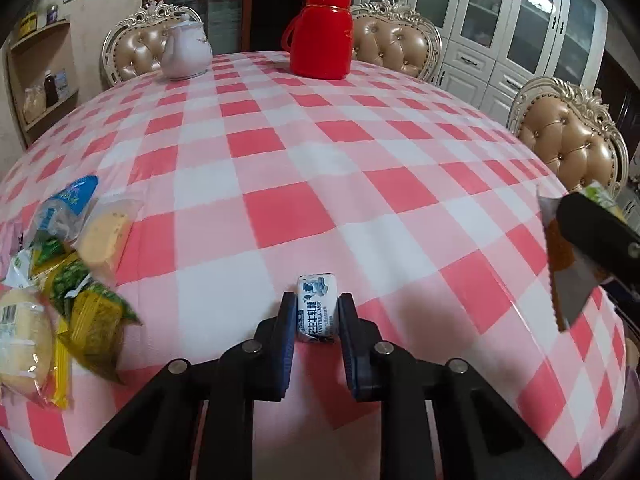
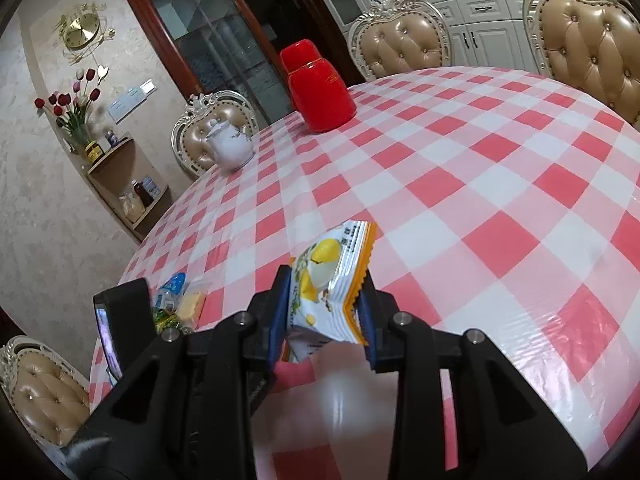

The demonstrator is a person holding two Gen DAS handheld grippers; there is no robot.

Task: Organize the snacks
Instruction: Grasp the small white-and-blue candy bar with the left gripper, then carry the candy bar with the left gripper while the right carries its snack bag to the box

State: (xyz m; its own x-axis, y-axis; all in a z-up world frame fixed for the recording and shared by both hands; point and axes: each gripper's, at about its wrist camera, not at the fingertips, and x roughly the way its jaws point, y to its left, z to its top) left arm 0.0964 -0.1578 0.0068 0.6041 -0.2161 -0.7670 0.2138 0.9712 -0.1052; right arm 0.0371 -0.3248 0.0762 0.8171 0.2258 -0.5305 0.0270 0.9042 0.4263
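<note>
Lying heaped at the left edge of the checked bench (image 1: 320, 184) is a pile of wrapped snacks (image 1: 64, 276), yellow-green packets among pale cakes. Right of it, the left tongs (image 1: 317, 314) are clenched on a small white milk candy (image 1: 316, 307) that rests on the cloth. Further right, the right tongs (image 2: 326, 300) grasp a white and orange snack packet (image 2: 334, 280), held clear above the bench. A white teapot (image 1: 186, 54) and red flask (image 1: 320, 36) stand at the far side.
</note>
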